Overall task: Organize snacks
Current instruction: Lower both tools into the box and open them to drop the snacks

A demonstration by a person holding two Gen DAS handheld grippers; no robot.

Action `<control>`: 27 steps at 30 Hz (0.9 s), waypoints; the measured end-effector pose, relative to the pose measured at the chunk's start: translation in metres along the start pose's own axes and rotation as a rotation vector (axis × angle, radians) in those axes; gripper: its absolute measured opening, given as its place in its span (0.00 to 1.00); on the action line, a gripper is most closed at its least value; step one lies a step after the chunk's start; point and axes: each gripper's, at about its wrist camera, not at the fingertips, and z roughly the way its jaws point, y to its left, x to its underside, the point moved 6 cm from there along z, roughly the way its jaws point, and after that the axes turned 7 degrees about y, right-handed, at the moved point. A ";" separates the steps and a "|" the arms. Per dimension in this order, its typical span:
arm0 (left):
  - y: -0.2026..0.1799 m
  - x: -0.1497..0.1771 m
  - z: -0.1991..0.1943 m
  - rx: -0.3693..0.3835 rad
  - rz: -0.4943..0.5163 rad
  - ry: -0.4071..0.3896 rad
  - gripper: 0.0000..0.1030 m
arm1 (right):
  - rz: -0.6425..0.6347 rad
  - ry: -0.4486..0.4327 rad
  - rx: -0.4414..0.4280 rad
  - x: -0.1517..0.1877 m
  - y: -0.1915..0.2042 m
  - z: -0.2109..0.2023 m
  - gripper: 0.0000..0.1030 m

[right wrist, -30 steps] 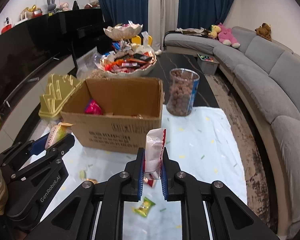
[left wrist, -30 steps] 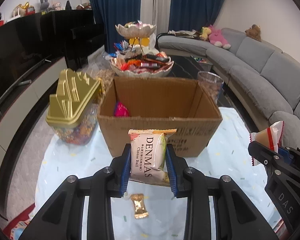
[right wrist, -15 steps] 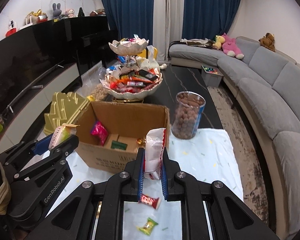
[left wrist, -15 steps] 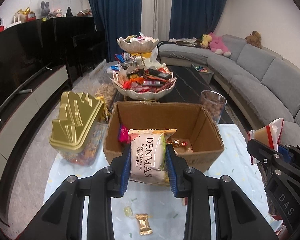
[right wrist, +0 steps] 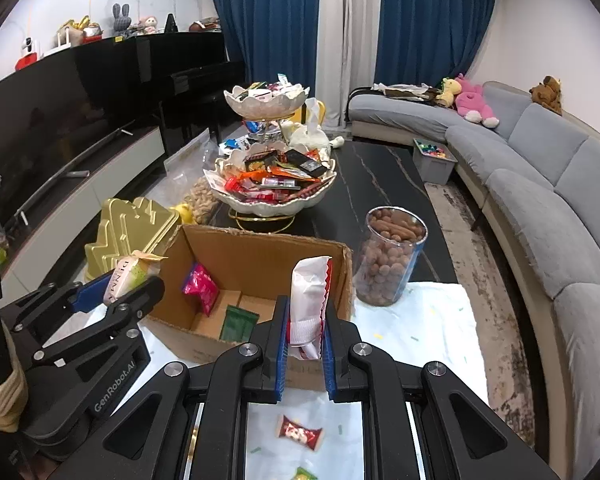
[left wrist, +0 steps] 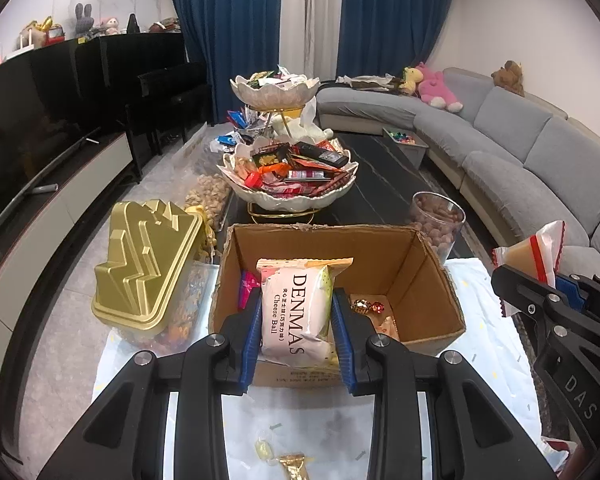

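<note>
Over cardboard box (left wrist: 428, 276), both grippers loaded, nothing dropped yet.
L gripper (left wrist: 296, 330) clamped on cheese ball pack (left wrist: 294, 312), R gripper (right wrist: 305, 330) clamped on white-red packet (right wrist: 310, 292); both upright, long axis vertical, near box front wall. Box holds a few snacks; candies (right wrist: 300, 433) left on cloth, so est. partway done.

Black plastic left gripper (left wrist: 296, 332) and right gripper (right wrist: 304, 350), blue-padded jaws, silver screws (lettered "GenRobot.AI", "DAS")
</note>
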 end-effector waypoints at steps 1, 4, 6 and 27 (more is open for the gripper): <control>0.000 -0.002 0.003 -0.001 0.002 0.002 0.32 | -0.003 0.003 -0.003 -0.002 0.001 0.002 0.15; 0.002 -0.006 0.007 -0.003 0.004 0.004 0.32 | -0.009 0.008 -0.008 -0.006 0.001 0.007 0.15; 0.003 -0.010 0.011 -0.004 0.006 0.004 0.32 | -0.012 0.010 -0.009 -0.010 0.001 0.011 0.15; 0.014 -0.028 0.066 0.018 0.006 0.063 0.32 | -0.038 0.084 -0.037 -0.030 0.007 0.068 0.15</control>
